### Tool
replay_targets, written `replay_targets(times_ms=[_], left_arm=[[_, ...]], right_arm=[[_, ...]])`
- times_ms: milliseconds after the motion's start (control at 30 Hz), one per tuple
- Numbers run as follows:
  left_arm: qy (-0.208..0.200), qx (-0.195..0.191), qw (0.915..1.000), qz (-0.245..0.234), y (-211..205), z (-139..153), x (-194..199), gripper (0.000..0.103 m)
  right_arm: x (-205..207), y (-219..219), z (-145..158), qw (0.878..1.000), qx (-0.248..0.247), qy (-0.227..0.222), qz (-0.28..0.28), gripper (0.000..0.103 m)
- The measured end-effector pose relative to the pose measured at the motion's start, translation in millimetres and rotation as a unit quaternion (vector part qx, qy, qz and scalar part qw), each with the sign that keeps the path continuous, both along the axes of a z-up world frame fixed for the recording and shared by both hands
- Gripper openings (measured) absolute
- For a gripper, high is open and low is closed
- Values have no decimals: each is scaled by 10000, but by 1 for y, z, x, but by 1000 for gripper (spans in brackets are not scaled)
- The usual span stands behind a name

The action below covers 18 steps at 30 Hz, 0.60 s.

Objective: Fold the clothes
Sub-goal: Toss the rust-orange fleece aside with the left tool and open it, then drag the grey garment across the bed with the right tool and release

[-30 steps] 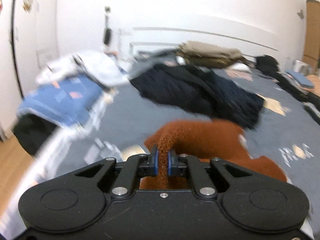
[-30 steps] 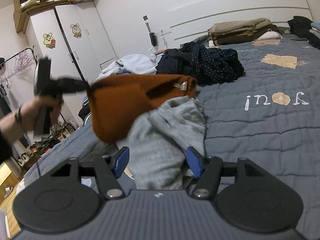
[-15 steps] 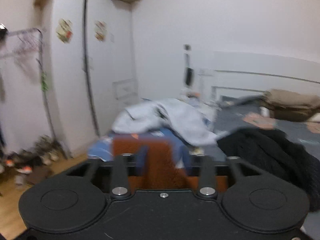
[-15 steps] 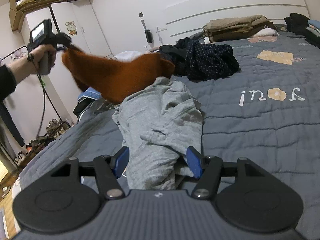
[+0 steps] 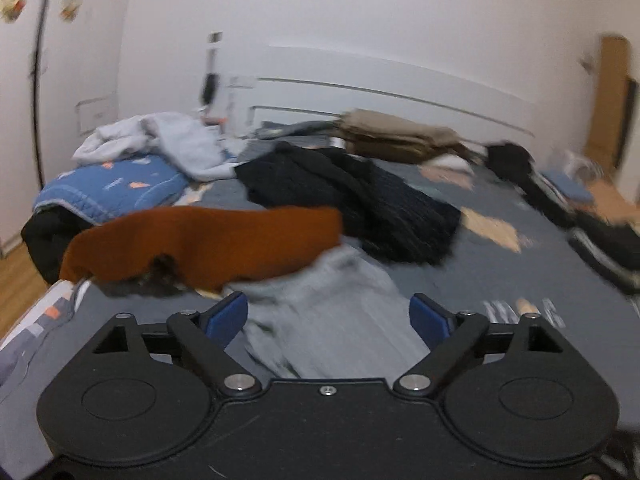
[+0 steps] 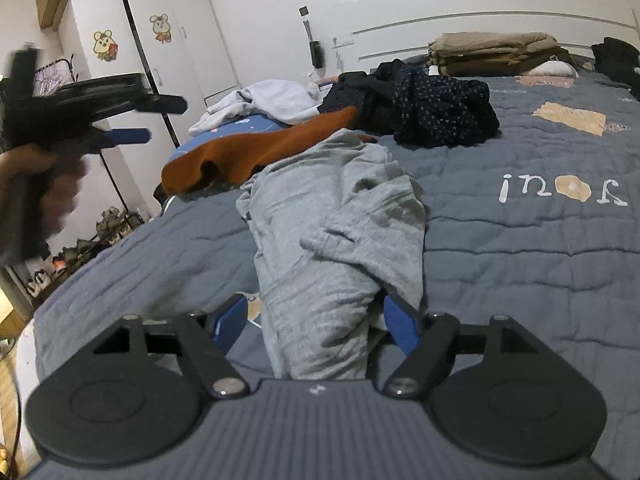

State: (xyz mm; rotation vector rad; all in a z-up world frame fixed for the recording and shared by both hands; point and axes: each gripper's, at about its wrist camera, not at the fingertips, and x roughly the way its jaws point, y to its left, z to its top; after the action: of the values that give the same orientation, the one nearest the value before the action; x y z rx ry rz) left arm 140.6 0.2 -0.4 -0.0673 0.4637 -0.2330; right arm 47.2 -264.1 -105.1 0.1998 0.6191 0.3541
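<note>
Both sets of fingers are standing spread, neither gripping anything. Right gripper (image 6: 316,320) is sitting low centre of the right wrist view, its blue fingers (image 6: 226,322) straddling the near end of the grey garment (image 6: 340,240), cloth bunched between them but not pinched. Left gripper (image 5: 328,316) is hovering over the same grey cloth (image 5: 332,320), lower centre of the left wrist view; in the right wrist view it is showing blurred at the upper left, held in a hand (image 6: 48,192), off the bed (image 6: 520,260).

Rust-brown garment (image 6: 256,152) is lying loose left of centre, past the grey one's far end, touching it, not folded. Dark patterned clothes (image 6: 432,108) are piled behind; tan stack (image 6: 496,50) is sitting folded at the headboard, upper right.

Judgement: grey piece looks like the one being worked, crumpled lengthwise. Next move is calling for closing on an edge or corner, not the bunch, then spreading it flat.
</note>
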Motion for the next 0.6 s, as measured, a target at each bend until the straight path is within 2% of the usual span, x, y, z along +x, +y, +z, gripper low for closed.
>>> replay_targets(times_ms=[233, 333, 367, 433, 467, 500, 567, 600], left_arm=[[53, -28, 9997, -245, -35, -33, -92, 95], [173, -183, 9996, -126, -35, -52, -104, 95], [224, -239, 9994, -145, -35, -59, -108, 95], [346, -200, 9991, -118, -36, -64, -109, 95], [381, -171, 9991, -103, -36, -65, -109, 95], [368, -178, 9991, -111, -34, -65, -109, 95], [343, -192, 9991, -125, -32, -65, -109, 95], [337, -202, 9991, -140, -31, -65, -109, 95]], right_arm=[[3, 10, -16, 9996, -182, 220, 75, 76], [3, 15, -22, 9994, -120, 299, 153, 75], [2, 17, -24, 9992, -82, 334, 193, 72], [1, 17, -27, 9991, -96, 383, 151, 59], [0, 18, -29, 9990, -109, 406, 122, 43], [0, 17, -29, 9990, -124, 420, 77, 23], [0, 11, -28, 9990, -37, 454, -36, 8], [1, 6, -27, 9987, 101, 480, -102, 6]])
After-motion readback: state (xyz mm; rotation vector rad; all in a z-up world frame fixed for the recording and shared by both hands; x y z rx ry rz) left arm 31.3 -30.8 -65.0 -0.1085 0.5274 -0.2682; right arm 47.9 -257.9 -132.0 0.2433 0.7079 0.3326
